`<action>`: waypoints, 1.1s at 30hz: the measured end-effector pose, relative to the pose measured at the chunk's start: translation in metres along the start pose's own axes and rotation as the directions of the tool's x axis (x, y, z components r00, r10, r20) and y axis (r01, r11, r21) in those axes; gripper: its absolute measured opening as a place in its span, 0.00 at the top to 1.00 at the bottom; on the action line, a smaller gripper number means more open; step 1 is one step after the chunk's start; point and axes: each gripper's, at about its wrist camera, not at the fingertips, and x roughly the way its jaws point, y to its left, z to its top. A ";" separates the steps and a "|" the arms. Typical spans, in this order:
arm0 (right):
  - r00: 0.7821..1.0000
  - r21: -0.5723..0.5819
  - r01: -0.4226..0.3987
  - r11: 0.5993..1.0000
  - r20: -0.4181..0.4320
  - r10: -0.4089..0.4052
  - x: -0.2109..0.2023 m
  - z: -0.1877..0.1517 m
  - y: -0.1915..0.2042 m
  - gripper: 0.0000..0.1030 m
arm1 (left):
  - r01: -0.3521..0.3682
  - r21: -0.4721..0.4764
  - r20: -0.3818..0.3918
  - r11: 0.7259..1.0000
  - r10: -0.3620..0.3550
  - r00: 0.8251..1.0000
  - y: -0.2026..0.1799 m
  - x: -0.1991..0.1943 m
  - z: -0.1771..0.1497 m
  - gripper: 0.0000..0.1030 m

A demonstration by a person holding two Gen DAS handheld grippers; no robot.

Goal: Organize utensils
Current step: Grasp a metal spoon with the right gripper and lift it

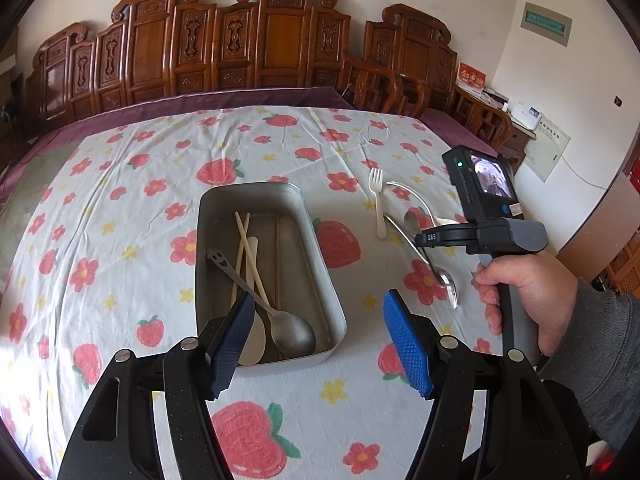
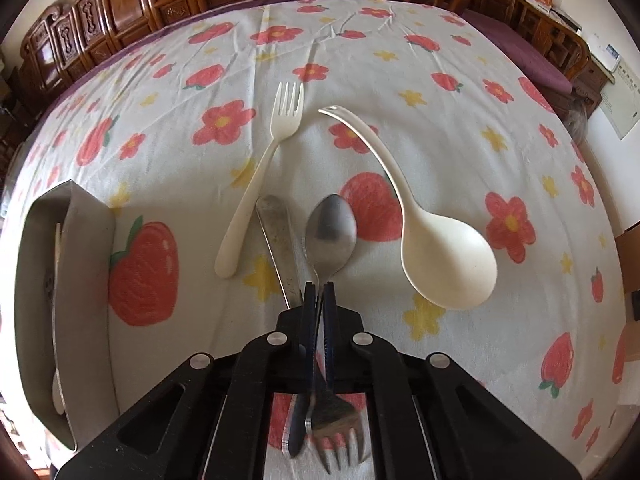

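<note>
right tongs (image 2: pixel 319 292) pinched tight on the grey metal spoon-fork's (image 2: pixel 330 228) neck, just above the tabletop. left tongs (image 1: pixel 320 344) wide open, empty, over the rectangular metal tray (image 1: pixel 332 280). i'd lift level, since the thin handle may pivot.

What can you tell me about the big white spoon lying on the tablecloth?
The big white spoon looks like matte cream plastic, with a wide, deep round bowl and a long, thin, curved handle ending in a small hanging hole. It lies on the flowered tablecloth, bowl facing up and nearer the camera, handle arcing away toward the white fork. It sits right of the metal spoon; nothing visibly grips it.
</note>
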 end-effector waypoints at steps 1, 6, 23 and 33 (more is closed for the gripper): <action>1.000 -0.005 -0.005 1.000 0.009 0.005 -0.003 -0.001 -0.001 0.97 | 0.000 0.001 -0.001 1.000 0.000 1.000 0.000 0.000 0.000 0.38; 0.998 -0.016 -0.045 0.999 0.052 0.045 -0.025 -0.003 -0.011 0.97 | 0.002 0.013 -0.015 1.000 -0.002 1.000 -0.009 0.003 -0.001 0.38; 0.981 -0.123 -0.149 0.981 0.108 0.162 -0.065 -0.029 -0.057 0.97 | -0.006 0.066 -0.076 0.998 0.011 0.997 -0.062 0.035 0.003 0.38; 0.968 -0.162 -0.192 0.968 0.130 0.214 -0.083 -0.076 -0.099 0.97 | -0.018 0.094 -0.137 0.995 0.031 0.990 -0.111 0.088 0.014 0.38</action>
